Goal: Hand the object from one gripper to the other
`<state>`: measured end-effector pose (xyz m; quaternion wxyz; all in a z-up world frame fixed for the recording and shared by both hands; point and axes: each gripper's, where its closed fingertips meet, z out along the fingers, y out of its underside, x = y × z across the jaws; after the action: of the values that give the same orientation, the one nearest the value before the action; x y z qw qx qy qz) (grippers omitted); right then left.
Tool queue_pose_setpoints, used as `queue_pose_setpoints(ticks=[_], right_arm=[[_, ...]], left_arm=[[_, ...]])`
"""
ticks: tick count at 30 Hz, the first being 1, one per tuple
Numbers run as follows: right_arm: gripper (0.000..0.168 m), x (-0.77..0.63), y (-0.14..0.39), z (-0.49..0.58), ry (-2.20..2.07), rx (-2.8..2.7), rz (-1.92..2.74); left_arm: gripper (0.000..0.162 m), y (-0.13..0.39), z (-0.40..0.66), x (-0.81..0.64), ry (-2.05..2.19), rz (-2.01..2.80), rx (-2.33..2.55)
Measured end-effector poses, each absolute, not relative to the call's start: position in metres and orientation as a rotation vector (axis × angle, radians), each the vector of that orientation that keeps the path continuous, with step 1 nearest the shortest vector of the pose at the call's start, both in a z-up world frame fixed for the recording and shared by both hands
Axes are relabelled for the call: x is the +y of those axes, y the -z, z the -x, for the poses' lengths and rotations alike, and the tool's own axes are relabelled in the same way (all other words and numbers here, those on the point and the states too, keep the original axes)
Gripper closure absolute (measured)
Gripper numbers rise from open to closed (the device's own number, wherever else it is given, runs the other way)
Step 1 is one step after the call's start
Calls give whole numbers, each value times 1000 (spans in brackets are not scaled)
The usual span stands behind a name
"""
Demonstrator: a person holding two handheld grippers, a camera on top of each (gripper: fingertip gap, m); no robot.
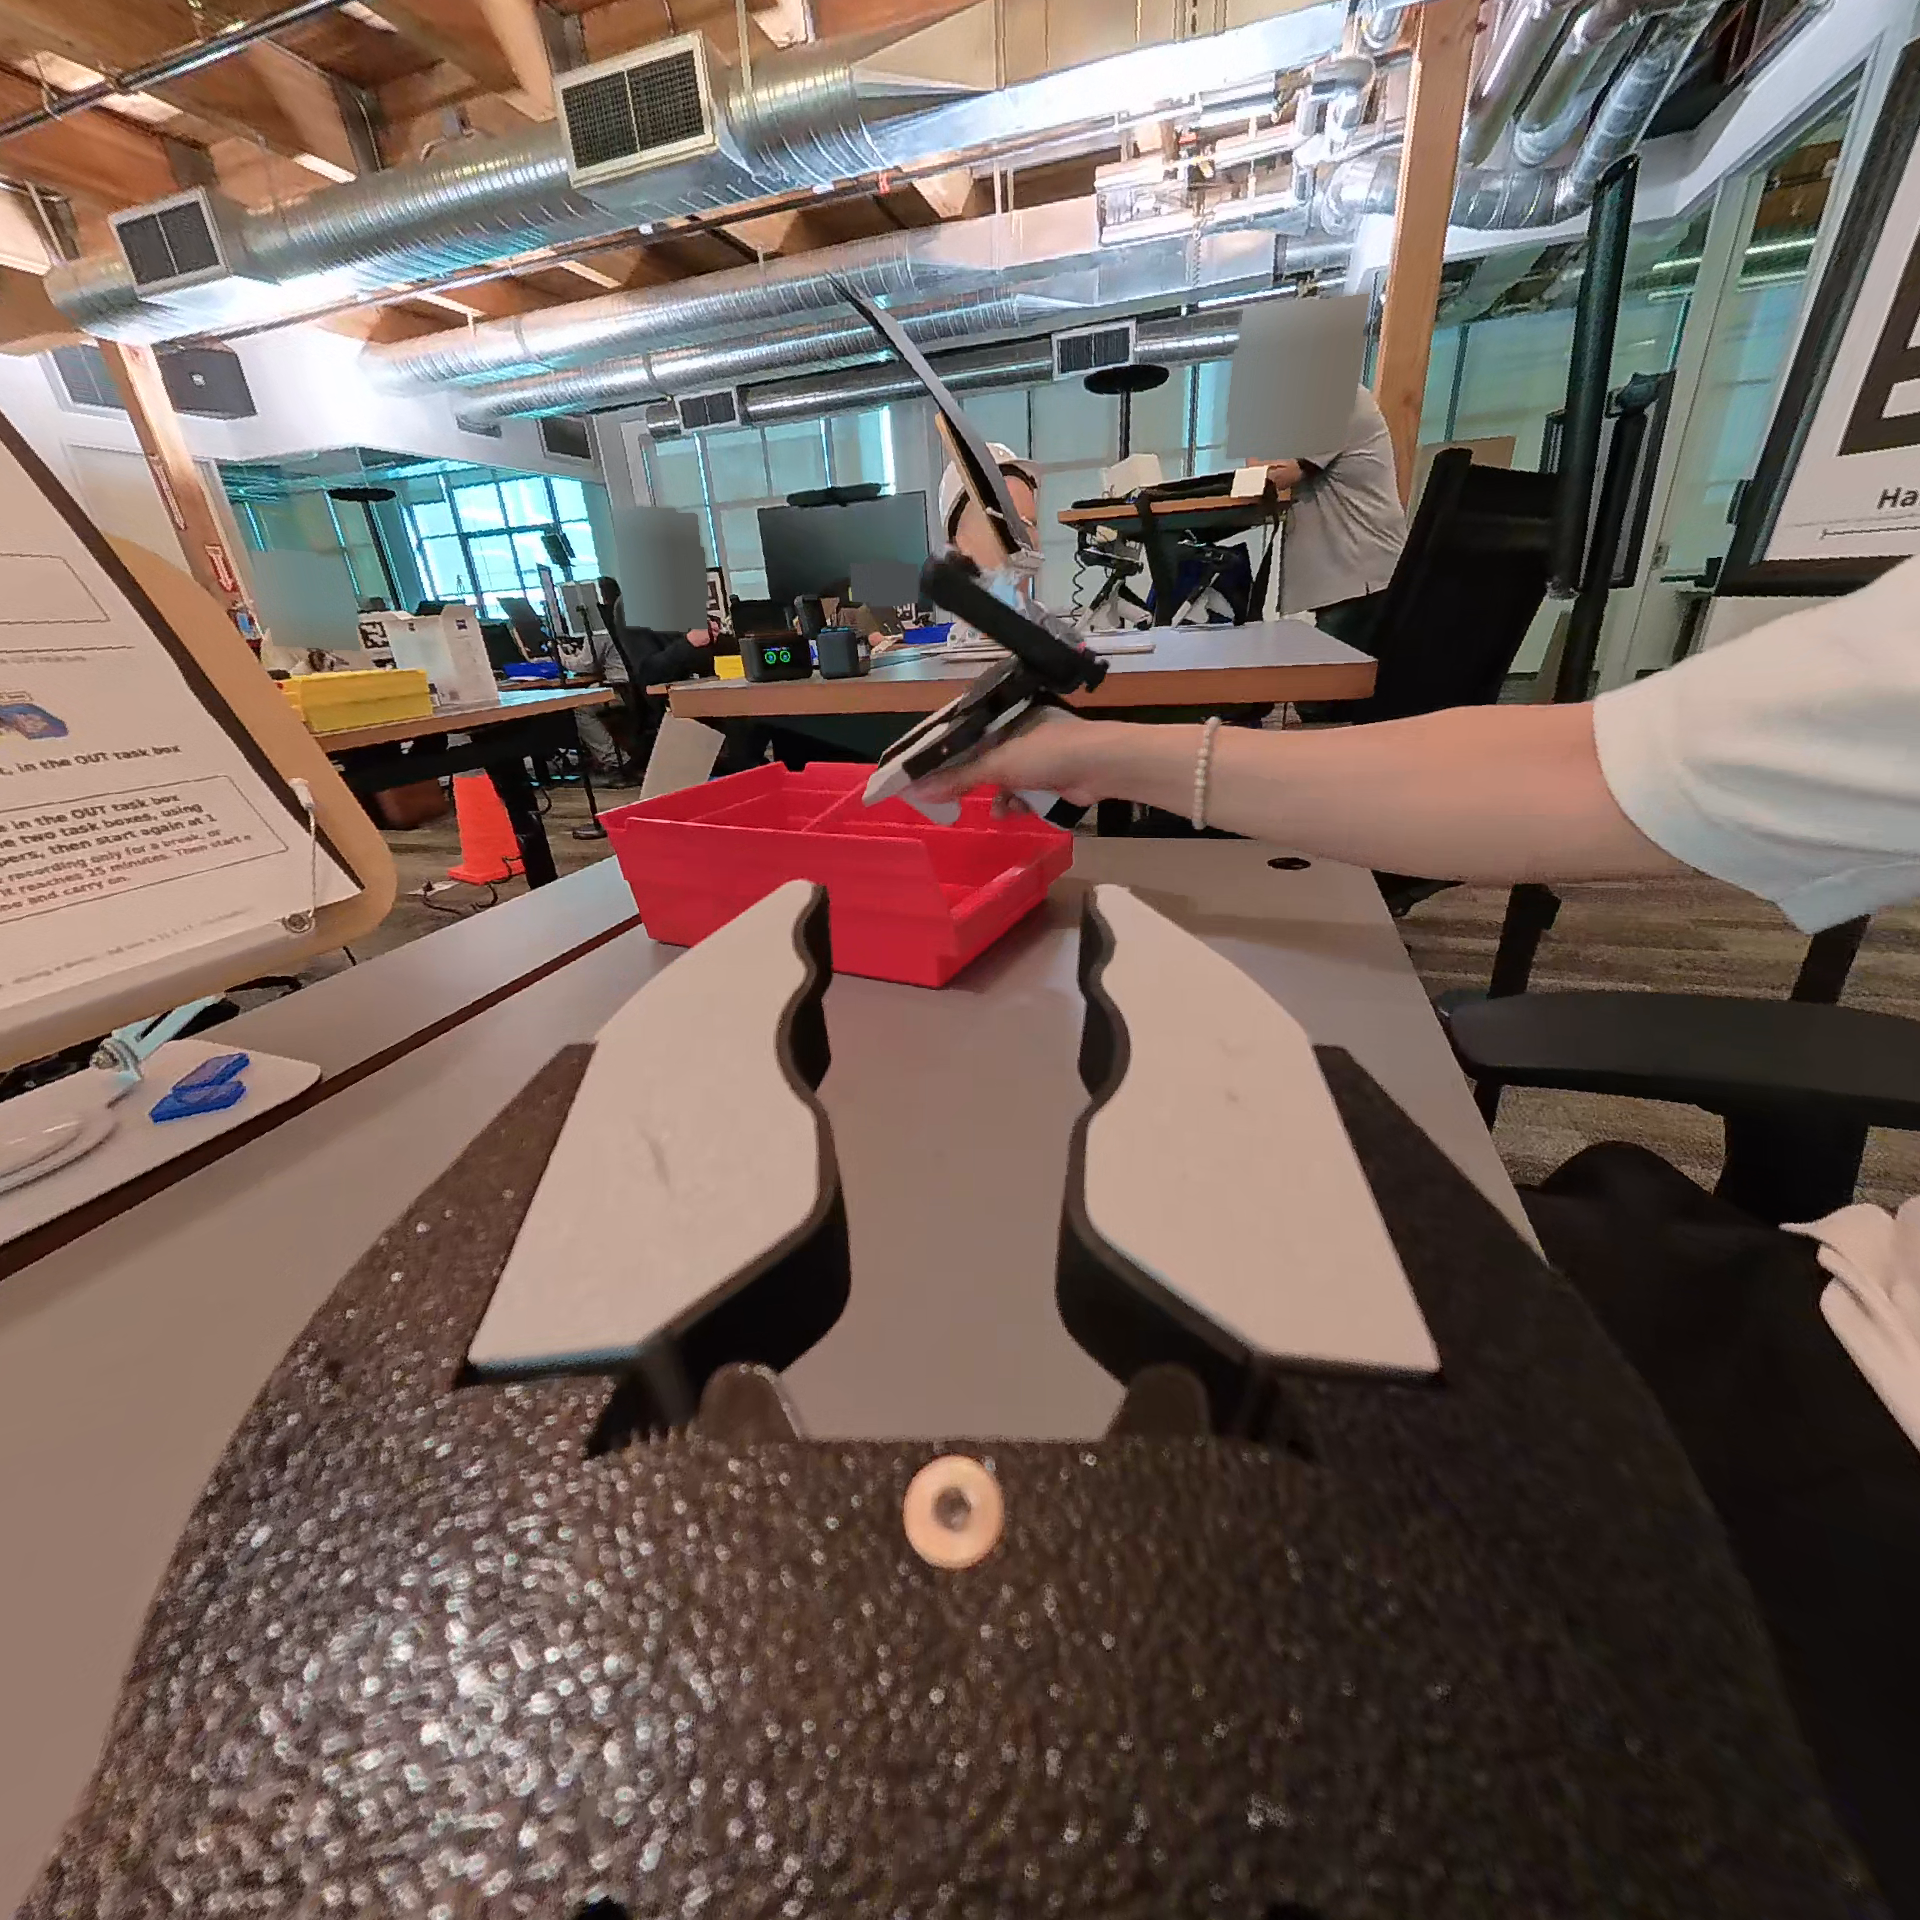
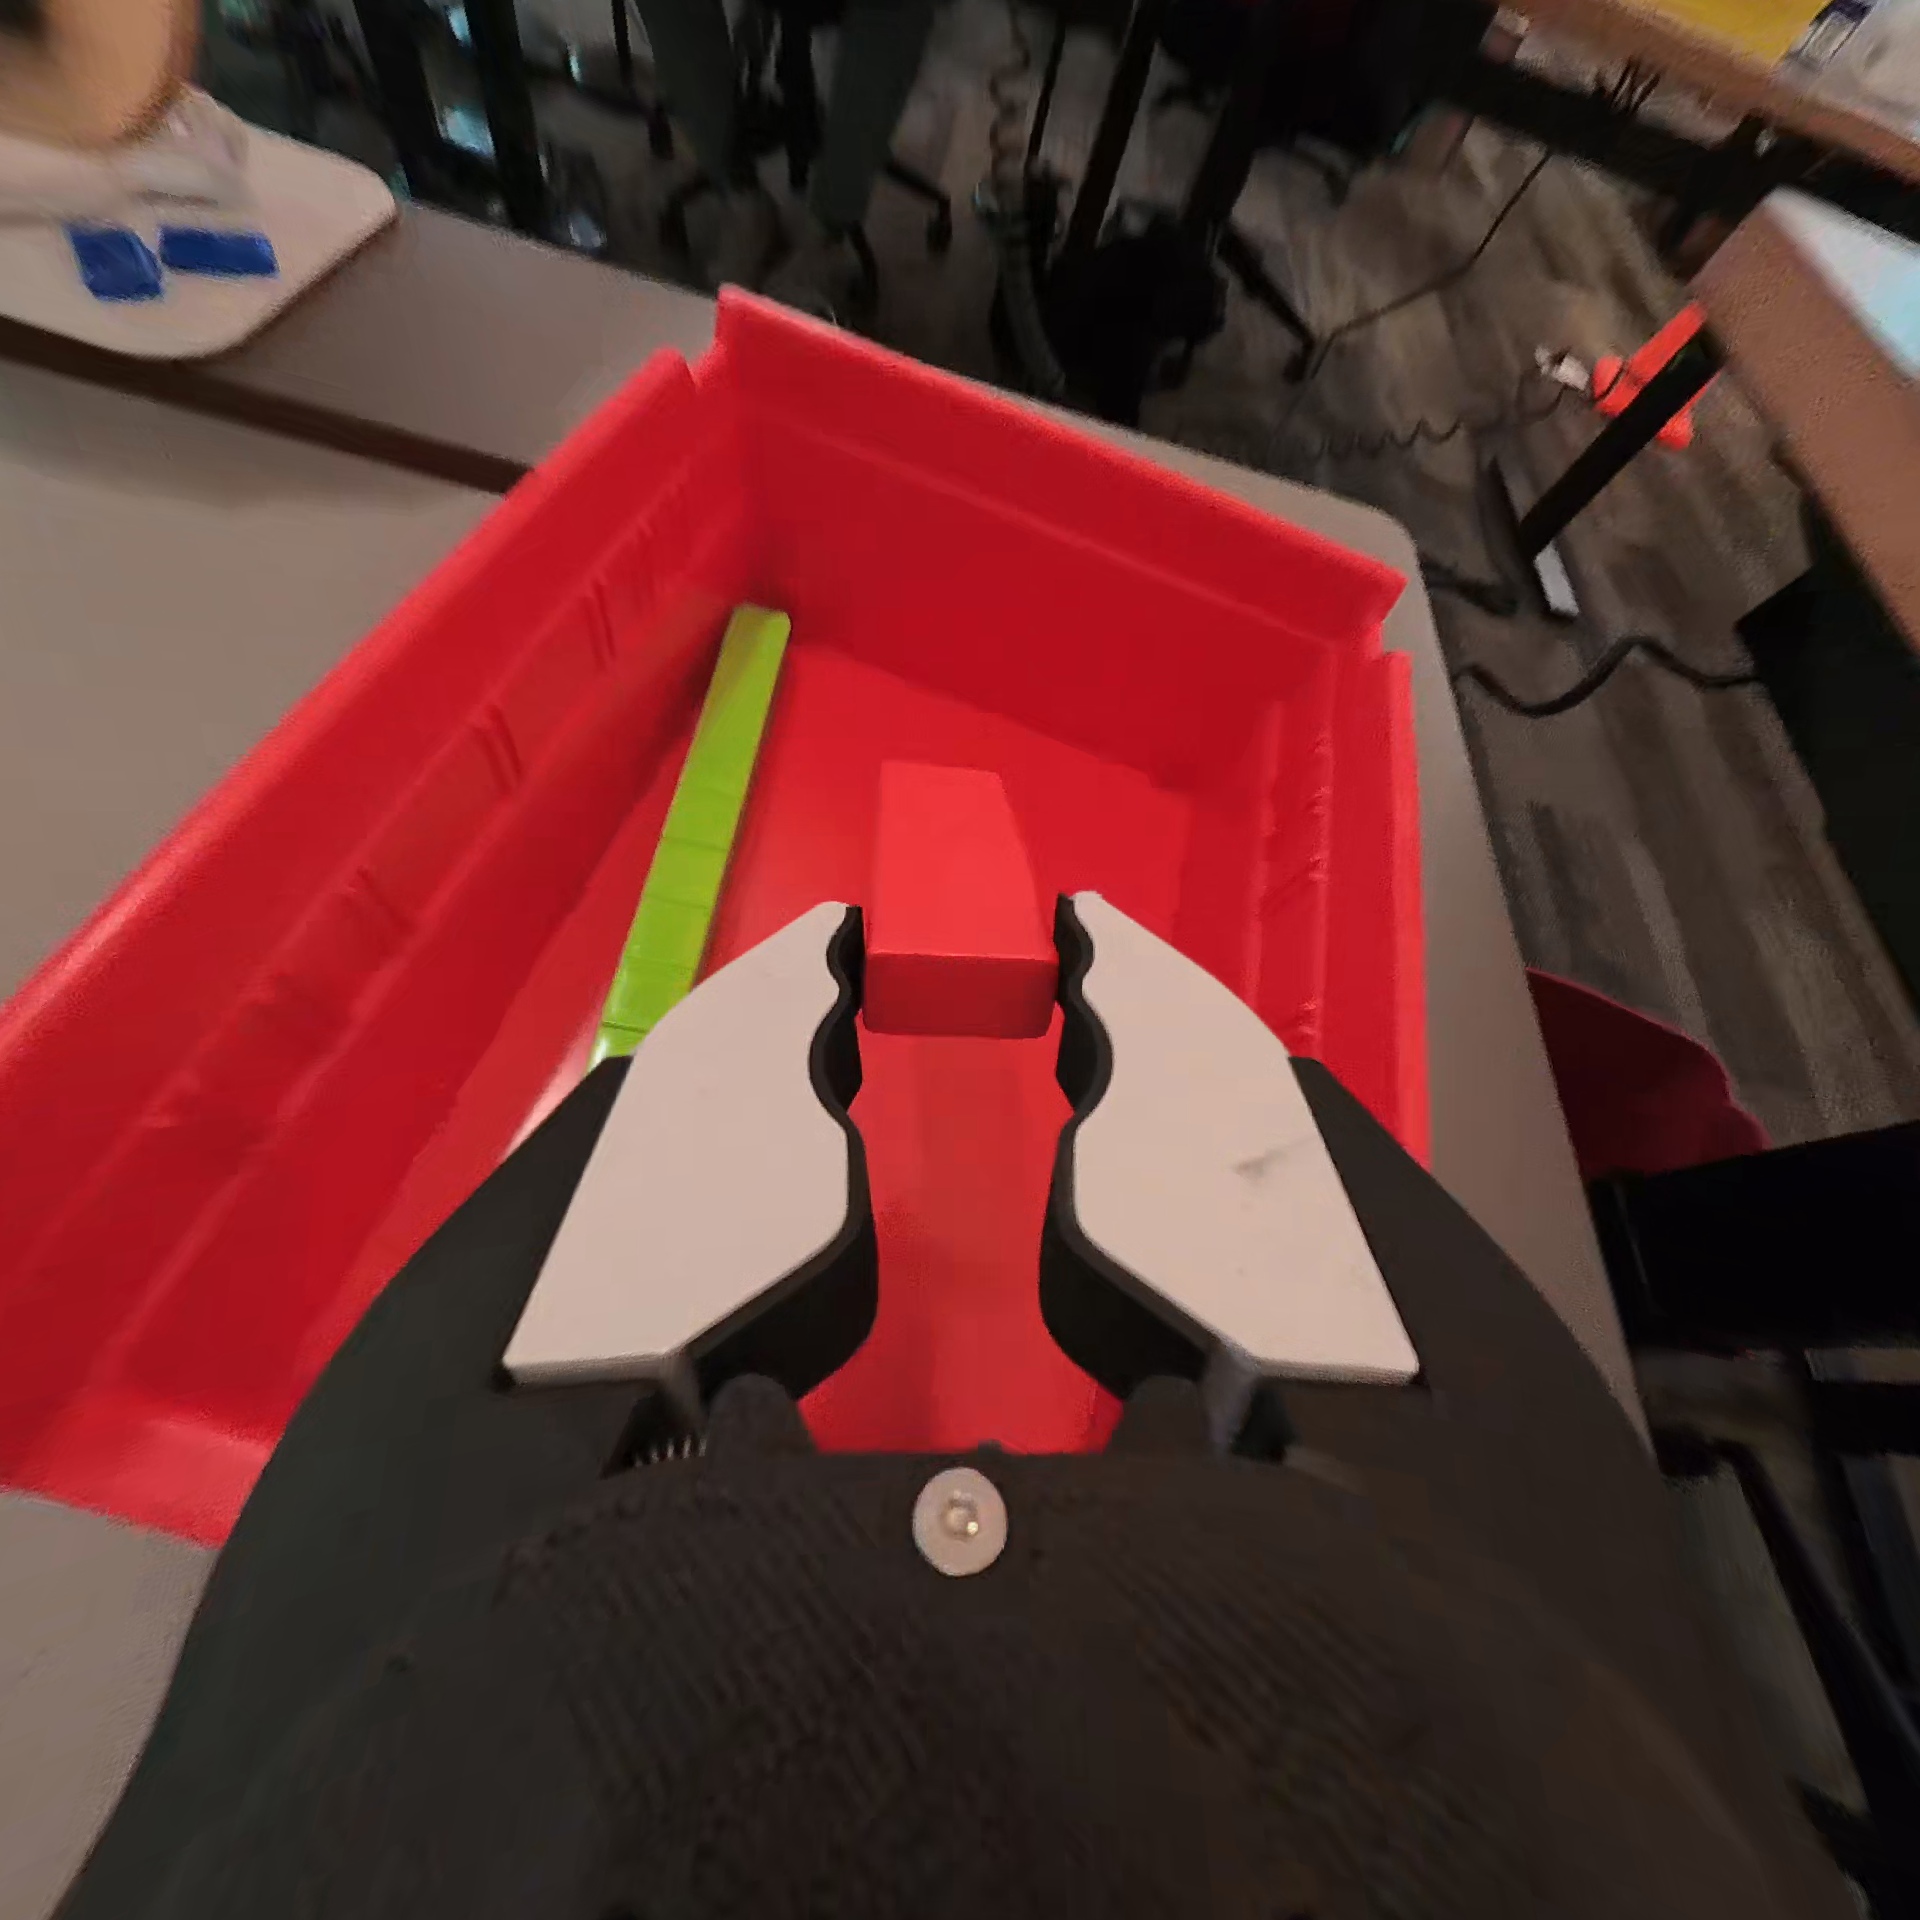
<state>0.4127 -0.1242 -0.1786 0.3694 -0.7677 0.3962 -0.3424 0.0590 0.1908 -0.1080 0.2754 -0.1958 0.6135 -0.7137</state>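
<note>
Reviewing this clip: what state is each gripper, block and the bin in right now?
right gripper: shut on red block, inside the bin.
red block: gripped at its near end.
green bar: lying along the bin's left wall.
red bin: on the table, upright.
left gripper: open, empty.

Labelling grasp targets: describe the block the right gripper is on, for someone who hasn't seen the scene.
Find the red plastic bin on the grey table. Inside, the right gripper pinches a red rectangular block by its near end. Its neighbour, a long lime-green bar, lies along the bin's left wall.
</note>
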Motion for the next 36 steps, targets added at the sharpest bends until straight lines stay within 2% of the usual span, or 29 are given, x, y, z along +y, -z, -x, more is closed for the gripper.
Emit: queue_pose_setpoints(ticks=[9,15,20,21,25,26,28,31,36], right_arm=[[133,-121,235,-413,781,1073,2237],[134,-127,271,-398,567,1167,2471],[134,-122,279,-393,495,1161,2551],[127,-121,278,-393,494,1158,2550],[85,-126,247,-400,706,1114,2432],[81,-127,233,-399,772,1089,2384],[80,-127,206,-391,884,1023,2295],[76,-101,176,-358,879,818,2191],[76,-34,181,-278,510,435,2204]], left_arm=[[123,113,-62,201,1942,561,1634],[123,119,-66,205,1917,602,1652],[123,122,-73,220,1865,684,1630],[123,123,-77,228,1823,730,1614],[123,130,-95,300,1479,1026,1506],[123,133,-99,329,1347,1122,1460],[122,137,-102,385,1102,1247,1410],[113,142,-115,429,888,1158,1570],[104,173,-141,474,503,925,2090]])
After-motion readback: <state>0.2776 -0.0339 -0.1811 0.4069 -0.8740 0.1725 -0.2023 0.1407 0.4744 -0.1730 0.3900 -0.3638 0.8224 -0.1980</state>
